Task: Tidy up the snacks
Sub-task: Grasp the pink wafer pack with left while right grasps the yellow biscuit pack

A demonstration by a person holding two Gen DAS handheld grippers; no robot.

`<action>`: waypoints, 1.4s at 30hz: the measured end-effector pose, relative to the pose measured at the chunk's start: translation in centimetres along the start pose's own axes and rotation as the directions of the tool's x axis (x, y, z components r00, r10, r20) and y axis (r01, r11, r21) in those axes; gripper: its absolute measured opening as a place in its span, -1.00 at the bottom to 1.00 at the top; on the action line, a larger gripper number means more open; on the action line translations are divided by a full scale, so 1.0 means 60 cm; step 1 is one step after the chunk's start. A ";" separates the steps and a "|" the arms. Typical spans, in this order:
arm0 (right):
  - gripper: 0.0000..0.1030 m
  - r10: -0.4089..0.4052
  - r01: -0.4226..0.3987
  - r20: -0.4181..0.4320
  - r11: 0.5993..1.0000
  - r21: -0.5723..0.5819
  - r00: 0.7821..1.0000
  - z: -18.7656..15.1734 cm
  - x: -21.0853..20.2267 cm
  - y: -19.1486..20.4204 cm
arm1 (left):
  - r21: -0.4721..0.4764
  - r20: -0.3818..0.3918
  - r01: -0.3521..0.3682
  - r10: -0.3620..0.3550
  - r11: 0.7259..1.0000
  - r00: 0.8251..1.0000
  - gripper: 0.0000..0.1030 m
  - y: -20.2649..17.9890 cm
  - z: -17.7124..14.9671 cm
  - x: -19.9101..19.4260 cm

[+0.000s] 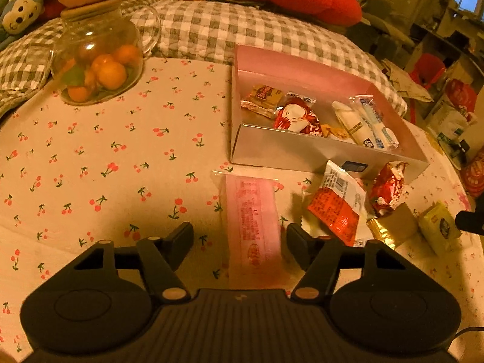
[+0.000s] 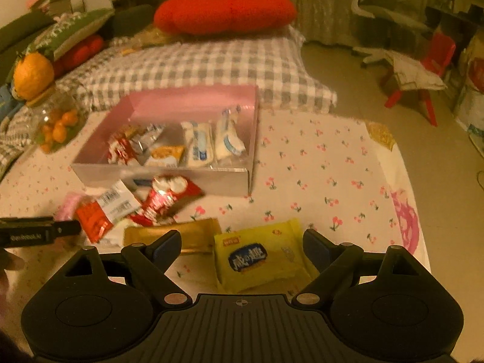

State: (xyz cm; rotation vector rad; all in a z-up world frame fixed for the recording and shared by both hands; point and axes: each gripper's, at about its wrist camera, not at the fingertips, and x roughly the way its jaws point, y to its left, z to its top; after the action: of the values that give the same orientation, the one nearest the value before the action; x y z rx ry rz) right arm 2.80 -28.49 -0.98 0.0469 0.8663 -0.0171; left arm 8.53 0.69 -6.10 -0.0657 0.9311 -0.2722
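Snacks lie loose on the cherry-print cloth (image 1: 90, 163): the left gripper (image 1: 239, 242) stands open astride a pink packet (image 1: 252, 227), its right finger just beside the packet's edge, and the right gripper (image 2: 242, 246) stands wide open over a yellow packet (image 2: 260, 257), touching nothing. Beyond them sit an orange packet (image 1: 335, 208), a red packet (image 1: 387, 189) and a gold packet (image 2: 193, 233), then the pink box (image 1: 302, 69) holding more snacks, with a glass jar (image 1: 99, 57) of small oranges far left.

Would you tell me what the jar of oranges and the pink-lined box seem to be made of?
The jar: clear glass by the look, glossy, with bright highlights and fruit showing through. The box: probably thin card with a satiny sheen; its flat folded walls suggest that.
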 end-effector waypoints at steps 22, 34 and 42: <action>0.74 -0.145 0.196 -0.162 0.911 0.362 0.976 0.015 0.094 -0.051 | 0.115 -0.028 -0.036 0.039 0.993 0.999 -0.39 -0.007 -0.012 -0.012; 0.74 -0.187 0.225 -0.177 0.948 0.227 0.966 -0.019 0.090 -0.041 | 0.195 -0.050 0.006 0.004 0.981 0.999 -0.39 -0.010 -0.037 -0.031; 0.73 -0.147 0.162 -0.134 0.980 0.114 0.980 -0.054 0.060 -0.042 | 0.241 -0.059 0.048 -0.035 0.969 0.998 -0.39 -0.006 -0.061 -0.052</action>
State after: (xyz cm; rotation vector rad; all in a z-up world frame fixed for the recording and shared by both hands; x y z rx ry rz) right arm 2.57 -30.83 -5.92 0.0980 0.9920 -0.2161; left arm 3.76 1.36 -5.76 0.1484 0.9451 -0.4268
